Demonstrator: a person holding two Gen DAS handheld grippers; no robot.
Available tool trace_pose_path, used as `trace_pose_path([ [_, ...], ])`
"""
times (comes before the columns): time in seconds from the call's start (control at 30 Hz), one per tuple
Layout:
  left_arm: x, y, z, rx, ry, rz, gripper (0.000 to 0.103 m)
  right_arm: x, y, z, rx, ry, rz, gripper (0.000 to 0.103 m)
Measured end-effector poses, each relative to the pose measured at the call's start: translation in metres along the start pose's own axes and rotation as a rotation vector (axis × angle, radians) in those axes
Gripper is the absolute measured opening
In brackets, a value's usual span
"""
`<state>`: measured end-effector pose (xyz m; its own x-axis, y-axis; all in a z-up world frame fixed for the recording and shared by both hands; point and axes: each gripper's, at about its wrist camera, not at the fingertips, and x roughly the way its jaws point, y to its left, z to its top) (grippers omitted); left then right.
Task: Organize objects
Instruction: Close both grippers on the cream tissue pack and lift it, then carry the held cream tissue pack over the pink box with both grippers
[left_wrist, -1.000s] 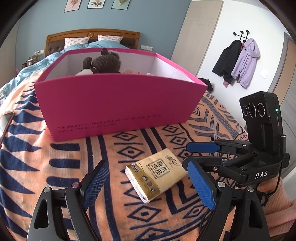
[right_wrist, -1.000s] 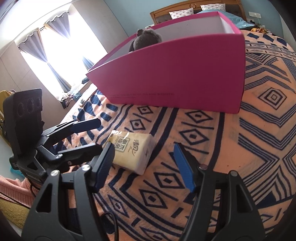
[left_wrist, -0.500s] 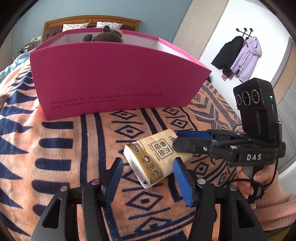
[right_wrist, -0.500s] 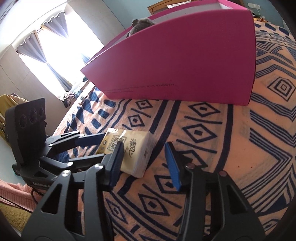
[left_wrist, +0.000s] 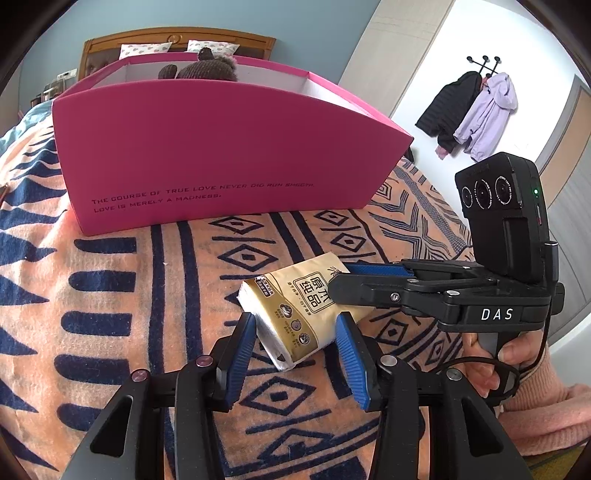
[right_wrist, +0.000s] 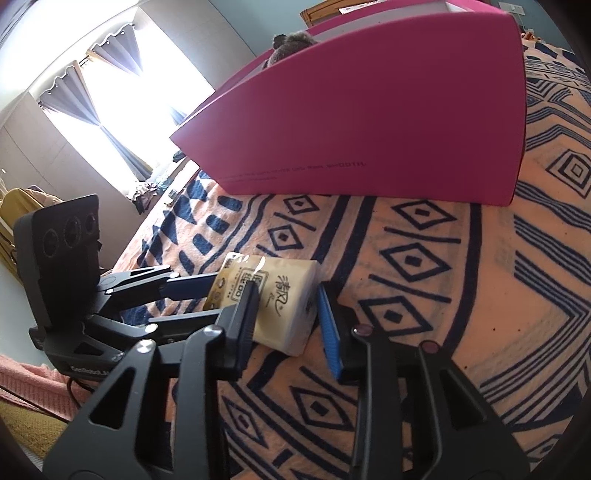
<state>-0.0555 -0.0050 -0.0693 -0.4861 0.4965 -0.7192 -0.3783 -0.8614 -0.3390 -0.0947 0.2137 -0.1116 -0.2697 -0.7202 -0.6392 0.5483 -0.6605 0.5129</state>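
Compared with a second earlier, when both pairs of blue-padded jaws stood wide, the left gripper (left_wrist: 295, 347) and the right gripper (right_wrist: 288, 314) had just been closing, each on an end of the small yellow-and-white plastic-wrapped tissue pack (left_wrist: 301, 319), which lay on the orange blanket with navy diamond patterns (left_wrist: 110, 295) in front of the tall pink cardboard box (left_wrist: 221, 155). The right gripper's pads pressed the pack's sides; the left gripper's pads sat against its near end, apparently clamping it. Both cameras had dropped lower, hiding more of the brown plush bear (left_wrist: 207, 68). Only the left view showed the hanging coats (left_wrist: 476, 110) and the person's hand (left_wrist: 495, 363); only the right showed the curtained window (right_wrist: 122, 85).
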Motion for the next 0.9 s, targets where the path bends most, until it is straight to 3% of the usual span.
trace_pose_path([
  [0.9,-0.014,-0.025,0.017,0.085,-0.069,0.002,0.044,-0.032,0.007,-0.003,-0.031,-0.095,-0.052,0.035],
])
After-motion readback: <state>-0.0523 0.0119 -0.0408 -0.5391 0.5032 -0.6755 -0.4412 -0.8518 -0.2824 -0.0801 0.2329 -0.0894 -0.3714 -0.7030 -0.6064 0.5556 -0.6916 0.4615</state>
